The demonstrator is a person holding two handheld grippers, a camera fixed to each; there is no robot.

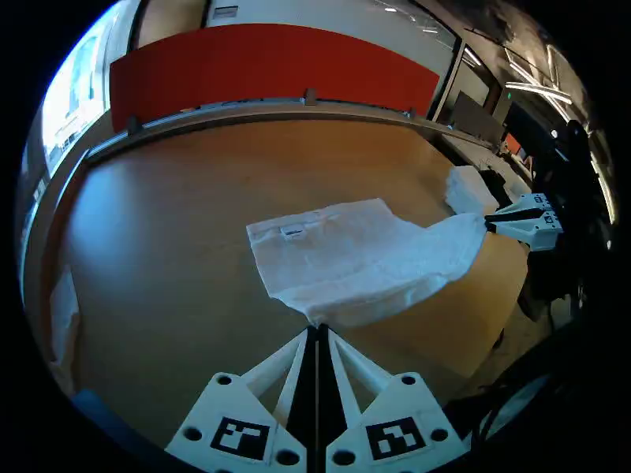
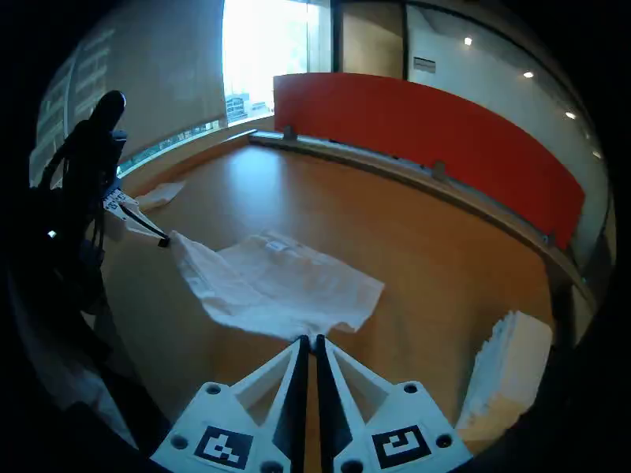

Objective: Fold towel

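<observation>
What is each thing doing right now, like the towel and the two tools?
towel: spread out, two corners lifted off the table.
left tool: shut on one towel corner.
right tool: shut on the other lifted corner.
stack of towels: folded, piled by the table's edge.
loose cloth: lying limp near the table's edge.

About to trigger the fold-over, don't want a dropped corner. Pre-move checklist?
1. Left gripper shut on towel corner: ok.
2. Right gripper shut on the other near corner: ok.
3. Towel lying flat on table: not ok, near edge raised and rumpled.
4. Folded stack apart from towel: ok.
5. How much cloth sits between the fingers: cannot tell.
</observation>
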